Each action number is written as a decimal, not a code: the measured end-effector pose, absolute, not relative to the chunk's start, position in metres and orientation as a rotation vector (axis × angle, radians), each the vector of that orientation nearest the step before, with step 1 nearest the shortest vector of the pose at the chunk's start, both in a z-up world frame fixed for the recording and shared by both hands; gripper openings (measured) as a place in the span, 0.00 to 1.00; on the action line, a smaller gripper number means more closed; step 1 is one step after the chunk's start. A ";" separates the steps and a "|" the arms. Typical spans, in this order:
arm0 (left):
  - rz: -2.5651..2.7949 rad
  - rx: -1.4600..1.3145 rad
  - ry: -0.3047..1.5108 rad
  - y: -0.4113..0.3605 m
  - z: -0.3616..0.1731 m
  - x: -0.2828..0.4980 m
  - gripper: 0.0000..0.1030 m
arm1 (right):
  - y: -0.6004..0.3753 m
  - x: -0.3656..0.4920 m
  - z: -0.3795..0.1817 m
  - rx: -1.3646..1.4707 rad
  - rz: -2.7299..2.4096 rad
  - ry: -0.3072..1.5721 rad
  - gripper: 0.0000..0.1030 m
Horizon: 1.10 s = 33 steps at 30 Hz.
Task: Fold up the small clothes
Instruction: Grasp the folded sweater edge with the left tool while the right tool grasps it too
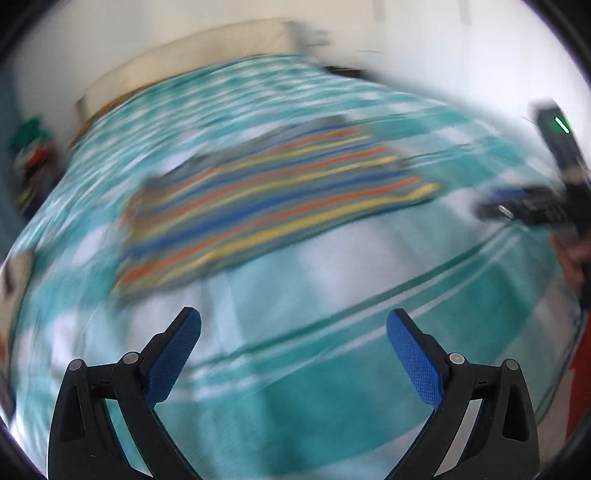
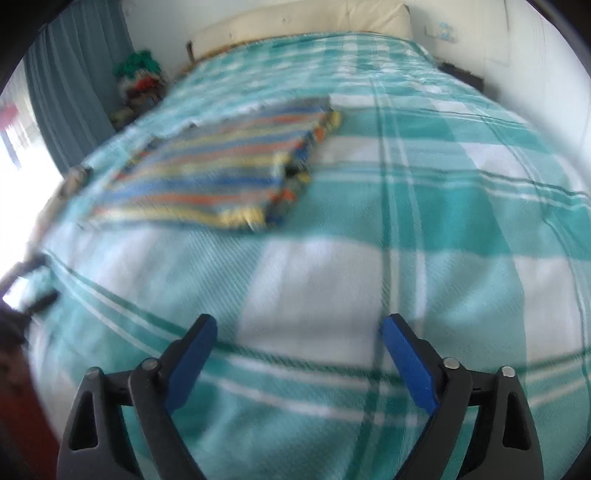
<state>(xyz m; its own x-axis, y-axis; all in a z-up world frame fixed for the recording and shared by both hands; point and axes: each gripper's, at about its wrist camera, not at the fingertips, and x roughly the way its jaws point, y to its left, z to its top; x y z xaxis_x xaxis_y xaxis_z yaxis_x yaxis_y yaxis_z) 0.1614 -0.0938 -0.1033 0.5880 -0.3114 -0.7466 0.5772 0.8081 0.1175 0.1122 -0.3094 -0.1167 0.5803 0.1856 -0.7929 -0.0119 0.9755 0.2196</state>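
A small garment with blue, orange and yellow stripes lies flat and folded on the teal-and-white checked bedspread. In the right wrist view the striped garment sits up and to the left, its folded edge facing right. My left gripper is open over bare bedspread, short of the garment, with nothing between its blue pads. My right gripper is open too, over a white check of the bedspread, well away from the garment. The left wrist view is heavily blurred. The right gripper's body shows at that view's right edge.
A cream headboard and white wall close the far end of the bed. A heap of coloured clothes sits by a blue curtain at the far left. A person's hand and a red sleeve are at the right edge.
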 end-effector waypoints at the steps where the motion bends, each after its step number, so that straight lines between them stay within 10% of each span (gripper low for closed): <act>1: -0.585 0.386 0.782 -0.117 -0.103 0.168 0.98 | -0.316 0.122 -0.107 0.210 0.129 0.939 0.86; 11: -0.689 0.464 0.850 -0.261 -0.146 0.249 0.82 | -0.388 0.310 -0.093 0.440 0.239 1.087 0.76; 15: -0.733 0.376 0.876 -0.254 -0.142 0.256 0.11 | -0.385 0.358 -0.129 0.547 0.272 1.184 0.69; 17: -0.740 0.350 0.869 -0.249 -0.139 0.257 0.08 | -0.382 0.374 -0.144 0.585 0.250 1.186 0.58; 19: -0.737 0.270 0.865 -0.233 -0.129 0.259 0.08 | -0.380 0.382 -0.146 0.608 0.195 1.142 0.09; 33: -0.356 -0.260 0.856 0.005 -0.090 0.289 0.08 | -0.170 0.428 -0.041 0.391 0.454 0.961 0.08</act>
<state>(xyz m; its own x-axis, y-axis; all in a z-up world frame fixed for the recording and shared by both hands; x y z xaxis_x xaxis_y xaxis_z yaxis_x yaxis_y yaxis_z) 0.2887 0.0047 -0.0905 0.6023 -0.4068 -0.6868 0.2010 0.9100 -0.3628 0.4277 -0.1705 -0.0410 0.4933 0.5317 -0.6884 -0.1945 0.8388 0.5085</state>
